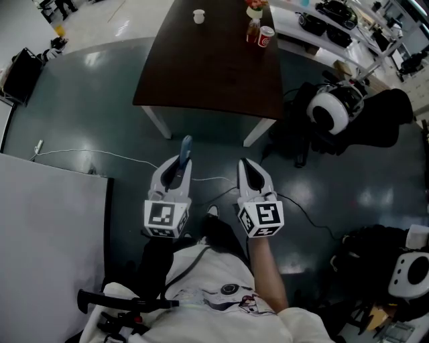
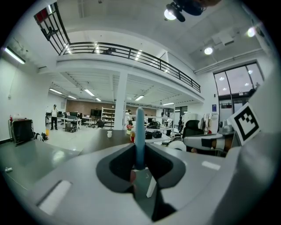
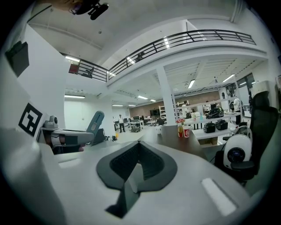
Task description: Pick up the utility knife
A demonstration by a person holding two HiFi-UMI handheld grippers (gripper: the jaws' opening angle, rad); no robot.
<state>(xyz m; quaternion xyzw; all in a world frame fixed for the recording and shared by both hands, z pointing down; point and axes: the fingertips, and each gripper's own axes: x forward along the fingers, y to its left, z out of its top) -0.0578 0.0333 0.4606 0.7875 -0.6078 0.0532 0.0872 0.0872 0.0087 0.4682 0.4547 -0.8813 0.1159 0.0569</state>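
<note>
Two pads of the left gripper (image 2: 139,148) are closed on the utility knife (image 2: 139,132), which fills the narrow gap between them, so the jaws stand partly apart around it rather than meeting. The knife is a slim blue-grey handle with a rounded end. In the left gripper view it rises as a thin upright bar from the dark jaw hollow, with a small reddish spot and a paler part low at its base. In the head view it juts past the jaw tips, and in the right gripper view it slants upward out of the left gripper. The right gripper (image 3: 139,143) has its jaw tips pressed together with nothing between them. Both grippers are held side by side, close but apart, in front of the person's torso, and their marker cubes face the head camera. They point away from the person, only a little below level, toward a dark brown table (image 1: 201,74). The person's right forearm (image 1: 268,278) runs straight back from the right gripper. On the table's far end stand a red can (image 1: 266,37), a bottle (image 1: 253,30) and a white cup (image 1: 198,16). A white cable (image 1: 100,154) trails over the dark floor, and a large white panel (image 1: 53,228) lies at the left.
</note>
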